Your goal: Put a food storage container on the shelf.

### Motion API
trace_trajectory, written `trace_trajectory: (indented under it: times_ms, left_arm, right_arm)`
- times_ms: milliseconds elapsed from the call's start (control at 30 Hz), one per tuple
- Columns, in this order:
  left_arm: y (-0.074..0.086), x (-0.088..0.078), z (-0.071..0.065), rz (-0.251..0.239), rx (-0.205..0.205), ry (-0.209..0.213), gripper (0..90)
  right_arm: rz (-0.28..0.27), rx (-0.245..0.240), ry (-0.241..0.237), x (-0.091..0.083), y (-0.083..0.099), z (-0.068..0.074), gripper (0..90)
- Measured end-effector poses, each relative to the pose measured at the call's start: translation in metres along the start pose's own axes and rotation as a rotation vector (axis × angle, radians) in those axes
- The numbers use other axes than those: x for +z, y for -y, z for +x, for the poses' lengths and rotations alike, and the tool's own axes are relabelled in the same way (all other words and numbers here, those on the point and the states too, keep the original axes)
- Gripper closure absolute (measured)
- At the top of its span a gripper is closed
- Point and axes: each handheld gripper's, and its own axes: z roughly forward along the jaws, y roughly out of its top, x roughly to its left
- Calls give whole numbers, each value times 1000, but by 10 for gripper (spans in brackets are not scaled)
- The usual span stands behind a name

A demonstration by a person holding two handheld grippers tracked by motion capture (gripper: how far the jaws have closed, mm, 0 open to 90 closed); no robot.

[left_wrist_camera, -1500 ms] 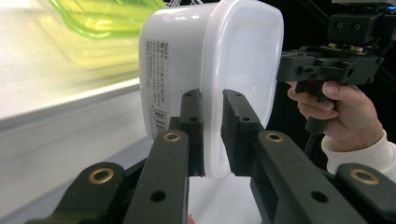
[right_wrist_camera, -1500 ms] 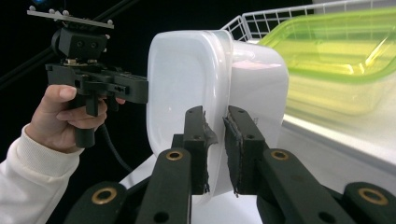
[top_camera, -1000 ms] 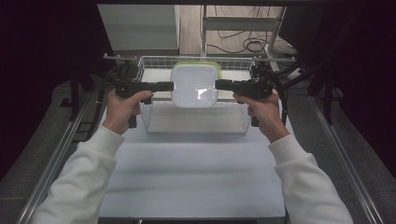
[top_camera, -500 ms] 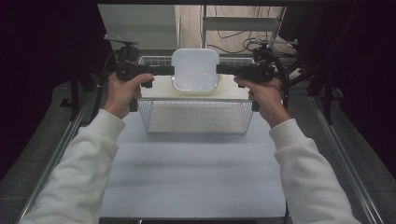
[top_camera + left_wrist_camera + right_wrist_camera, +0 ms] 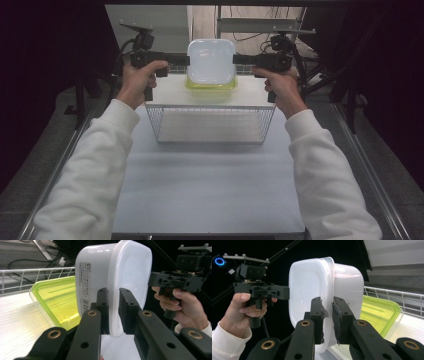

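White plastic container point(image 5: 211, 61) held aloft between both claws, left claw point(image 5: 186, 60) and right claw point(image 5: 236, 59) each pinching an opposite rim, above green lid point(image 5: 210, 86)

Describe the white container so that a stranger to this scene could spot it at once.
Start at the wire basket on the white table. Behind it, held in the air between the left gripper and right gripper, is the white container. Unlike the yellow-green tub below it, it is opaque white.
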Motion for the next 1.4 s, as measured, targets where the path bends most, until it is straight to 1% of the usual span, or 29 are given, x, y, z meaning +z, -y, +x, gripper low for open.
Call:
trace_trajectory:
  times_ms: [133, 233, 300, 333, 400, 500, 600, 700, 800, 900, 967, 1000, 1033, 1100, 1200, 1400]
  left_arm:
    - [-3, 6, 8, 17, -15, -13, 796]
    - [-5, 10, 14, 36, -28, -18, 796]
    - [-5, 14, 18, 54, -45, -25, 796]
    - [-5, 15, 20, 49, -56, -14, 795]
    - [-7, 16, 22, 47, -70, -7, 798]
    - [-10, 17, 28, 53, -113, 7, 798]
    - [-15, 20, 34, 57, -155, 10, 791]
    - [-19, 24, 39, 55, -195, 12, 781]
    - [-22, 27, 44, 46, -235, 17, 767]
    - [-26, 32, 50, 32, -273, 11, 759]
    - [-27, 34, 55, 19, -290, 7, 759]
    - [-28, 36, 58, 14, -300, 4, 758]
    - [-28, 37, 60, 9, -309, 12, 756]
    - [-28, 37, 62, 4, -313, 22, 758]
    - [-28, 36, 63, 8, -311, 29, 759]
    - [-27, 35, 60, 13, -300, 20, 756]
  right_arm:
    - [9, 15, 18, 7, -4, -8, 784]
    - [19, 41, 27, 12, -3, -15, 783]
    - [31, 57, 36, 15, -2, -20, 783]
    - [37, 65, 40, 17, -2, -22, 779]
    - [26, 89, 37, 18, -3, -27, 778]
    - [23, 114, 26, 20, -5, -31, 777]
    - [33, 139, 29, 24, -8, -34, 767]
    - [46, 182, 48, 28, -12, -38, 751]
    - [47, 219, 55, 32, -14, -44, 739]
    - [37, 278, 53, 36, -15, -52, 734]
    - [30, 317, 53, 39, -15, -57, 726]
    - [31, 329, 59, 41, -16, -58, 721]
    - [38, 339, 74, 43, -16, -60, 715]
    - [30, 355, 70, 45, -17, -62, 716]
    - [26, 360, 63, 46, -18, -63, 715]
    - [28, 355, 60, 45, -17, -64, 709]
